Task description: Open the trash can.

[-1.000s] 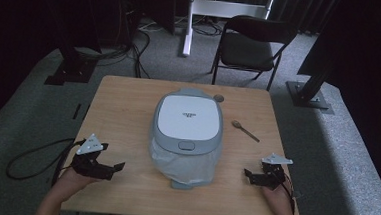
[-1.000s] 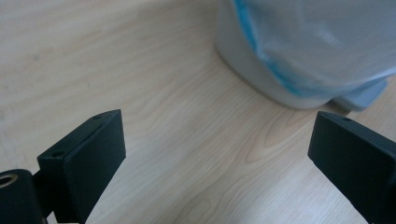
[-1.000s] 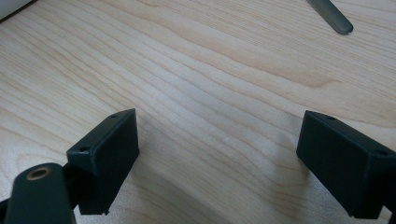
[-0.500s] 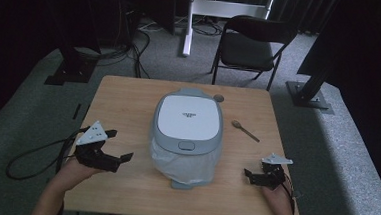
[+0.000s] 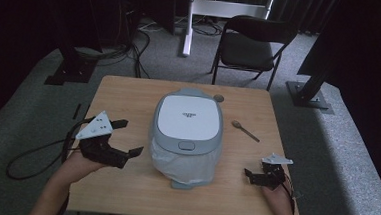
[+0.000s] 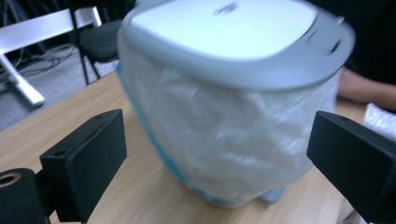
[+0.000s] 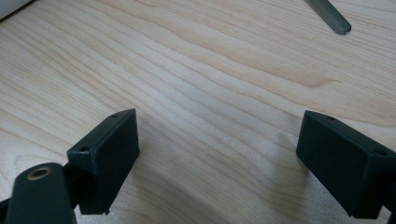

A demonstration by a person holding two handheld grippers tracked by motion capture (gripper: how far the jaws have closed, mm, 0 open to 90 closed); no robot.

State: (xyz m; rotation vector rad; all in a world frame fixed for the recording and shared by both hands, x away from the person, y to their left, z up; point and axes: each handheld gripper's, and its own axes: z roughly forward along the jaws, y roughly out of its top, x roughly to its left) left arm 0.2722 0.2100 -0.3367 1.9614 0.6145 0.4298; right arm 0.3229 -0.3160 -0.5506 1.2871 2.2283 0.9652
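High view: a lidded grey bin [image 5: 187, 132], lined with a plastic bag [image 5: 187, 166], is set at table [image 5: 129, 91] centre; a spoon [image 5: 244, 131] at its 3 o'clock. Left gripper [image 5: 121, 138] at 9, right gripper [image 5: 250, 174] at 4, both spread wide, empty. Left gripper view: bin framed between jaws, untouched. Right gripper view: bare wood between jaws. Nothing judged begun.
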